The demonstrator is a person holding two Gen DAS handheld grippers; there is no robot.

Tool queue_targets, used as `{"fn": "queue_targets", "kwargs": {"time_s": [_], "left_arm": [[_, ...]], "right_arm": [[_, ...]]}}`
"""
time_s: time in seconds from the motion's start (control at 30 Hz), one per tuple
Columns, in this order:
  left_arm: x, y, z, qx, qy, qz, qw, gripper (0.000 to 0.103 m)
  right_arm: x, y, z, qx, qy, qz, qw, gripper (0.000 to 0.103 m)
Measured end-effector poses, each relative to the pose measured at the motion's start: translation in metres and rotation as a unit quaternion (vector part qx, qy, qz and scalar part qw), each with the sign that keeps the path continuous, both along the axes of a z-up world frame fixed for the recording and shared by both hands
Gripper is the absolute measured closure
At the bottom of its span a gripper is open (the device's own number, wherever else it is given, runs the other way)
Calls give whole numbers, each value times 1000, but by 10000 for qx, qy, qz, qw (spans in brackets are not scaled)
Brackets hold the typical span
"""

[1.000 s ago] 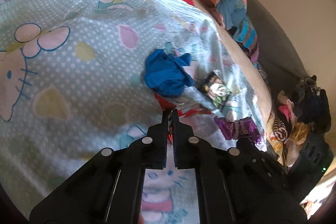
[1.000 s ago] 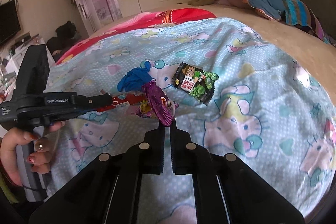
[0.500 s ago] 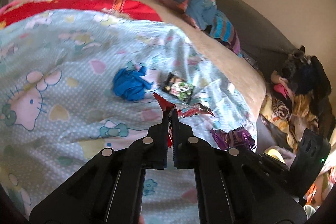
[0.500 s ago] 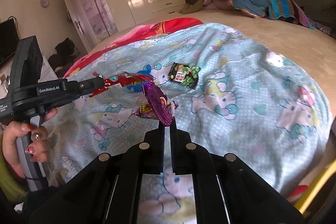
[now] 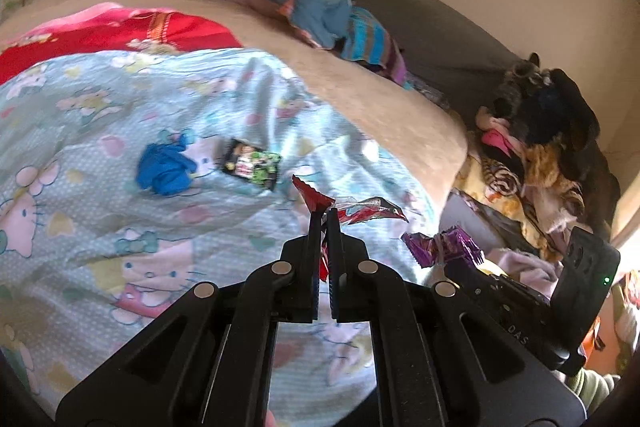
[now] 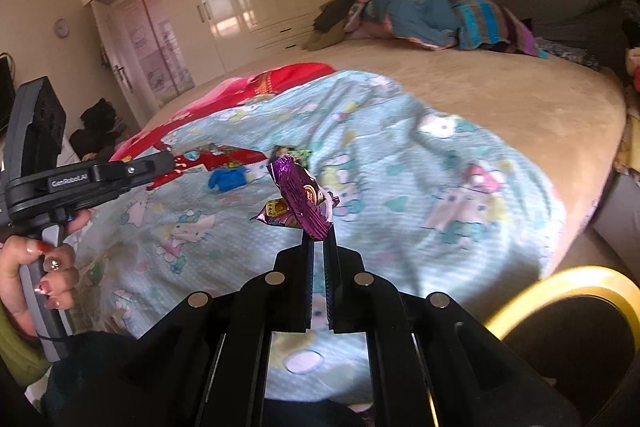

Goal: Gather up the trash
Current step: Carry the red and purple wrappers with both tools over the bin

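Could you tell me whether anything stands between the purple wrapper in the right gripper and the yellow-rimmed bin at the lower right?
Nothing visible does. The right gripper holds the purple wrapper clear above the blanket, with open space toward the yellow-rimmed bin.

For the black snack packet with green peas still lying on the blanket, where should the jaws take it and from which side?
Grip the black snack packet at its near sealed edge, coming from the blanket's foot side, away from the crumpled blue item beside it. It lies flat on soft bedding, so a low, shallow approach that pinches one thin edge seems likelier to catch than a top-down one.
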State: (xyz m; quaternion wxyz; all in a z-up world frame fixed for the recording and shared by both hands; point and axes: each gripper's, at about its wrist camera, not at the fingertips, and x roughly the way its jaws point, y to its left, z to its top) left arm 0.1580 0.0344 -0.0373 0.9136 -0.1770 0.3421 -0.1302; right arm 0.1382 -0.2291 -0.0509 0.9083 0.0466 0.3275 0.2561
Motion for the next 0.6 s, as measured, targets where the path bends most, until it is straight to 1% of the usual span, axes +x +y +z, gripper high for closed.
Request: {"fn": "queue_targets", "kwargs": {"time_s": [0.27, 0.6], "left_arm": [[-7, -32, 11, 68, -127, -371, 9992, 102], [-14, -70, 13, 173, -157, -831, 9963, 102]], "right_arm": [[-15, -40, 5, -81, -23, -356, 9993, 98], [-36, -86, 9, -190, -7, -709, 9973, 98]]}}
